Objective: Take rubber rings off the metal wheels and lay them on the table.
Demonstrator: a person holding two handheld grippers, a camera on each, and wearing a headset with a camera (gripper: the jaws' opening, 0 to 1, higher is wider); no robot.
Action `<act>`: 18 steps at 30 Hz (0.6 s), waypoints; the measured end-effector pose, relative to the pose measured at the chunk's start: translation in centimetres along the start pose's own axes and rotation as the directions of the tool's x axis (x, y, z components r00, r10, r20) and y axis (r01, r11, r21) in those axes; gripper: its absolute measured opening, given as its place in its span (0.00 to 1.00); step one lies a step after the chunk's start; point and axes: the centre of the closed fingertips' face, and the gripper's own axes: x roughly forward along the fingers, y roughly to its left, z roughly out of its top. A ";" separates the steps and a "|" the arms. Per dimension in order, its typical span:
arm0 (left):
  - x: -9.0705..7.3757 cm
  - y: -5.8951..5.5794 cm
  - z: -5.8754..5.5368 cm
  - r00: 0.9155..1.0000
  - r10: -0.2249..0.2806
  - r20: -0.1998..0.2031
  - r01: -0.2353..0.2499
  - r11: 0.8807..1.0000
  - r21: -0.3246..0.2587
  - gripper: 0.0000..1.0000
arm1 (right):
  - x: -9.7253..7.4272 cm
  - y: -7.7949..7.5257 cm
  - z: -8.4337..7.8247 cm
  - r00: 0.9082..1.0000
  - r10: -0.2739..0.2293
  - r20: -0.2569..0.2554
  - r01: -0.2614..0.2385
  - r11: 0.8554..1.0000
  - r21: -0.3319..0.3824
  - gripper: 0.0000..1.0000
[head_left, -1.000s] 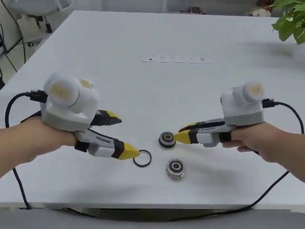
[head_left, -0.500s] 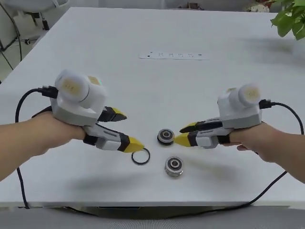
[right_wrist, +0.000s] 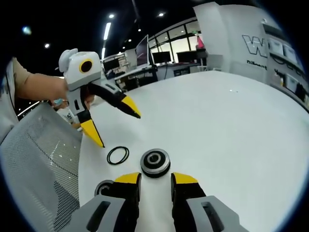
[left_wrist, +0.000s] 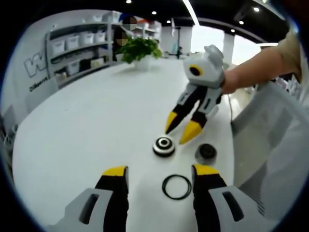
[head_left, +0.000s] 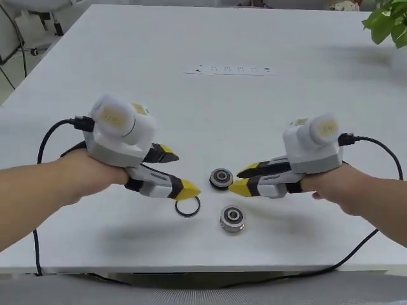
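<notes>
I hold my left gripper [head_left: 183, 170], jaws wide apart and empty, over the loose rubber ring [head_left: 187, 207] lying on the table [head_left: 191, 108], while my right gripper [head_left: 238, 180], jaws slightly apart, points at the far wheel [head_left: 220, 178], with the near wheel [head_left: 233, 218] just right of the ring.

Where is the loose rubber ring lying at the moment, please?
In the head view the rubber ring lies flat on the table, just by the left gripper, left of the nearer metal wheel.
</notes>
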 end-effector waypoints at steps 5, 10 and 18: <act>0.7 -0.2 0.3 1.000 -0.007 0.000 0.007 1.000 0.011 0.51 | 0.3 0.0 0.1 1.000 -0.005 -0.004 0.005 1.000 -0.023 0.21; 1.4 -0.1 0.6 1.000 -0.010 -0.001 0.010 1.000 0.020 0.49 | 0.7 -0.3 0.2 1.000 -0.013 -0.004 0.012 0.999 -0.044 0.21; 2.5 -0.3 1.1 1.000 -0.026 -0.004 0.026 0.999 0.032 0.46 | 1.0 -0.7 0.0 1.000 -0.013 -0.013 0.012 0.997 -0.074 0.20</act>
